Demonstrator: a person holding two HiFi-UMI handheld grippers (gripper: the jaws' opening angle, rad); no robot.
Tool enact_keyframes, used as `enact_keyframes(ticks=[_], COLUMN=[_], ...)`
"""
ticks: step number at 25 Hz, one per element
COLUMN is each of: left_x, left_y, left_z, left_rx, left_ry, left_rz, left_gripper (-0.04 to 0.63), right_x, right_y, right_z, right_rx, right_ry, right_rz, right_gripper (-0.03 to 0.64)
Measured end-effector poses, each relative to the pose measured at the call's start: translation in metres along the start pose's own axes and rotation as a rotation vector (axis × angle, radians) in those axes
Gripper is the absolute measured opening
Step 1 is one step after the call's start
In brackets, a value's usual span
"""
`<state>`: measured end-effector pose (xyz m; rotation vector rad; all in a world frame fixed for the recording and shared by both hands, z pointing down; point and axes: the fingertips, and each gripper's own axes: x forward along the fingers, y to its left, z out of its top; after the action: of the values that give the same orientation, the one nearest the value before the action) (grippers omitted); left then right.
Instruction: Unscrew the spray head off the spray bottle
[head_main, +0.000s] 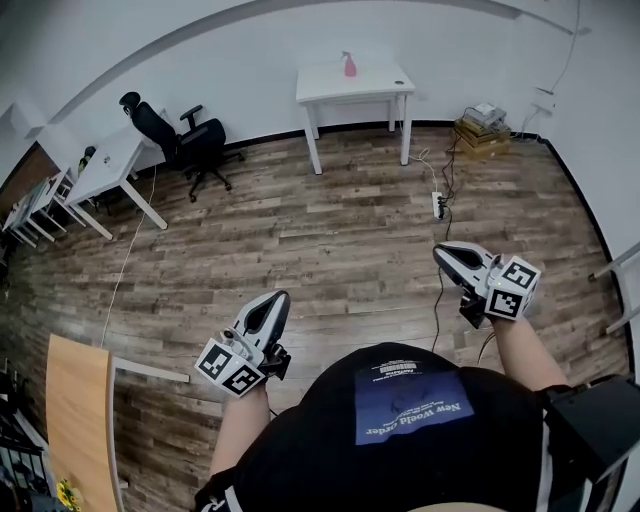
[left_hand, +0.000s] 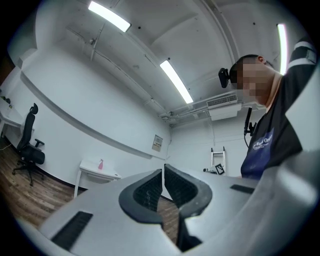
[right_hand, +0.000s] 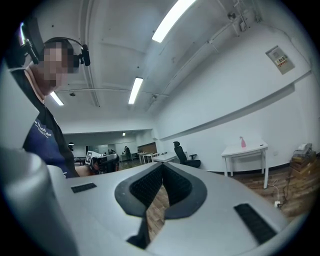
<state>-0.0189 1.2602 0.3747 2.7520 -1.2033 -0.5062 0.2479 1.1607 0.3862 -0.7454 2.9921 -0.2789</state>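
Two claws are held out over a wood-plank floor (head_main: 300, 230), both well apart from the task's thing. At the near left edge stands a pale wooden board (head_main: 75, 400). Farther back on the left is a white side desk (head_main: 105, 165), with a black office chair (head_main: 190, 140) just to its right. The left claw (head_main: 274, 303) hangs near the person's body, left of the dark shirt (head_main: 400, 420). Its jaws are pressed together and nothing lies between them. Across the room, against the far wall, stands a small white desk (head_main: 330, 95), and the pink spray bottle (head_main: 349, 64) stands upright on it with its spray head on, untouched by either claw. Right of that desk a white power strip (head_main: 438, 205) lies on the floor with its cable trailing nearer. The right claw (head_main: 446, 253) is held out to the right of the shirt, its jaws likewise closed tight on nothing. In the far right corner, by the wall, sits a low stack of boxes (head_main: 482, 130).
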Motion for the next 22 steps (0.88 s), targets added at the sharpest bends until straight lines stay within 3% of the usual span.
enact_keyframes(ticks=[14, 22], left_x=[0.148, 0.196], left_y=[-0.022, -0.013], left_z=[-0.028, -0.050], left_rx=[-0.014, -0.033], left_ry=[0.009, 0.072], left_rz=[-0.021, -0.099], left_gripper=[0.018, 0.018], right_x=[-0.073, -0.086], right_y=[-0.136, -0.185], right_z=[0.032, 0.011], right_rx=[0.025, 0.089], right_ry=[-0.049, -0.059], right_rz=[-0.033, -0.109], right_gripper=[-0.003, -0.003])
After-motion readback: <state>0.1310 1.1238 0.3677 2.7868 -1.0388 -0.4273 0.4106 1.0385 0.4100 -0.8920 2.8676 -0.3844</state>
